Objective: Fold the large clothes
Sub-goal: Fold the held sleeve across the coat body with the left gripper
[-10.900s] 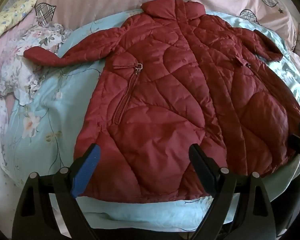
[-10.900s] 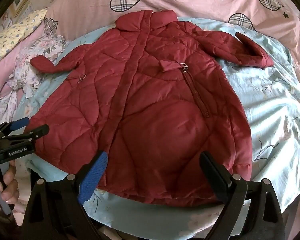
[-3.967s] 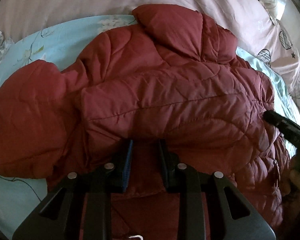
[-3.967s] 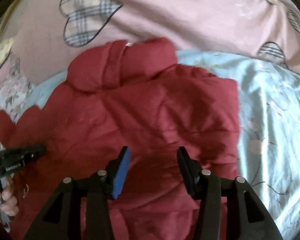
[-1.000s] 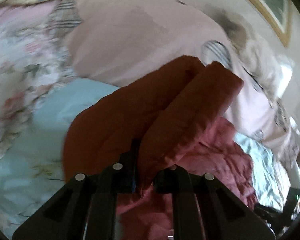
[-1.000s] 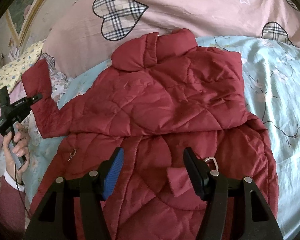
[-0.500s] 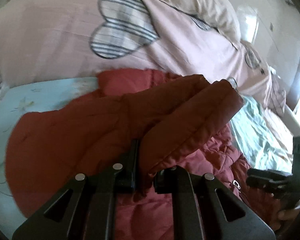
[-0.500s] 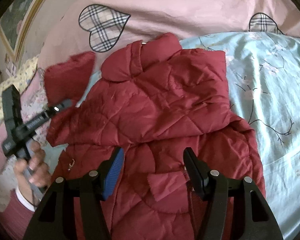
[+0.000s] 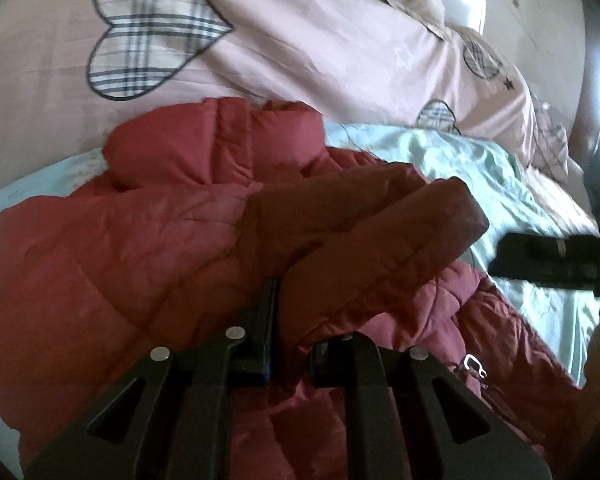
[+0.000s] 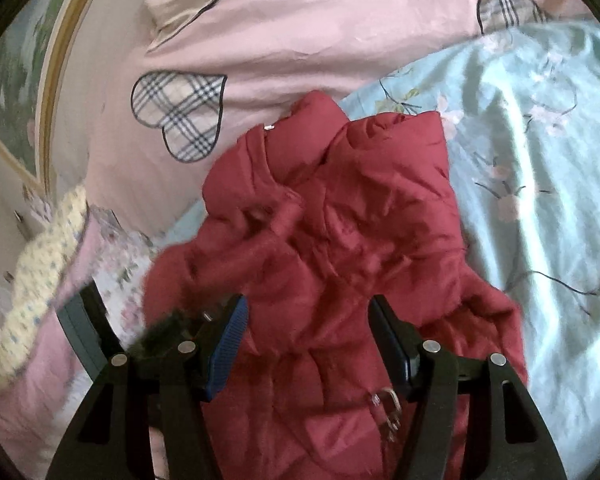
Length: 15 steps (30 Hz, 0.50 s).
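Left wrist view: the left gripper [image 9: 290, 320] is seen with its jaws clamped on a sleeve [image 9: 380, 232] of the red quilted coat [image 9: 120, 248]. The sleeve is held above the coat body, which lies on the pale blue sheet [image 9: 472, 168] of the bed, below a pink duvet [image 9: 300, 40].

Right wrist view: the right gripper [image 10: 306, 356] is shown with jaws apart, nothing between the pads, above the coat [image 10: 360, 240]. The coat lies crumpled on the sheet [image 10: 540, 160].

Left gripper [image 9: 290, 332] carried sleeve [image 9: 380, 232] from bedside across jacket [image 10: 340, 240] chest.
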### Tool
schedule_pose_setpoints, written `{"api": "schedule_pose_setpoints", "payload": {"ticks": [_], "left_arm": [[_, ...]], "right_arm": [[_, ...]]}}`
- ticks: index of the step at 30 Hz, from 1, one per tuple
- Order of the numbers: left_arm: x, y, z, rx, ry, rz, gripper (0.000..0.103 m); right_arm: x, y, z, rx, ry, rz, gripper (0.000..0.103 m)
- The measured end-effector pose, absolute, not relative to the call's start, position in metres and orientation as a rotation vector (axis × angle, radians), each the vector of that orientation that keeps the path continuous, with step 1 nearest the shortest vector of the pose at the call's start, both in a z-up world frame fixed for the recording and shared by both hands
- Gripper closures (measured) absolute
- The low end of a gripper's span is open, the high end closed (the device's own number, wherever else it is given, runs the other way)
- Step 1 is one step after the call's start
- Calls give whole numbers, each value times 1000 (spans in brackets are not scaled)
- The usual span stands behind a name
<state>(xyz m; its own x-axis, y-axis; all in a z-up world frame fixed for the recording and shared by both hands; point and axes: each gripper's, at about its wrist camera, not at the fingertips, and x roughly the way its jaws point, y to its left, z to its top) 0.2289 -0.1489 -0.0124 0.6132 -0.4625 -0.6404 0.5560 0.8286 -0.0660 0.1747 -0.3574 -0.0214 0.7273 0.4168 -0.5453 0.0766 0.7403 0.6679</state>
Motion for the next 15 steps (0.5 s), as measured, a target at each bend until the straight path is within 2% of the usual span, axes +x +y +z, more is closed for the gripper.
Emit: {"api": "schedule_pose_setpoints", "payload": {"ticks": [10, 15], "left_arm": [[227, -162, -21, 189, 696, -589, 93], [224, -166, -25, 226, 692, -588, 93]], "right_arm": [[235, -366, -46, 960, 784, 328, 38], [235, -373, -50, 1032, 759, 366, 38]]}}
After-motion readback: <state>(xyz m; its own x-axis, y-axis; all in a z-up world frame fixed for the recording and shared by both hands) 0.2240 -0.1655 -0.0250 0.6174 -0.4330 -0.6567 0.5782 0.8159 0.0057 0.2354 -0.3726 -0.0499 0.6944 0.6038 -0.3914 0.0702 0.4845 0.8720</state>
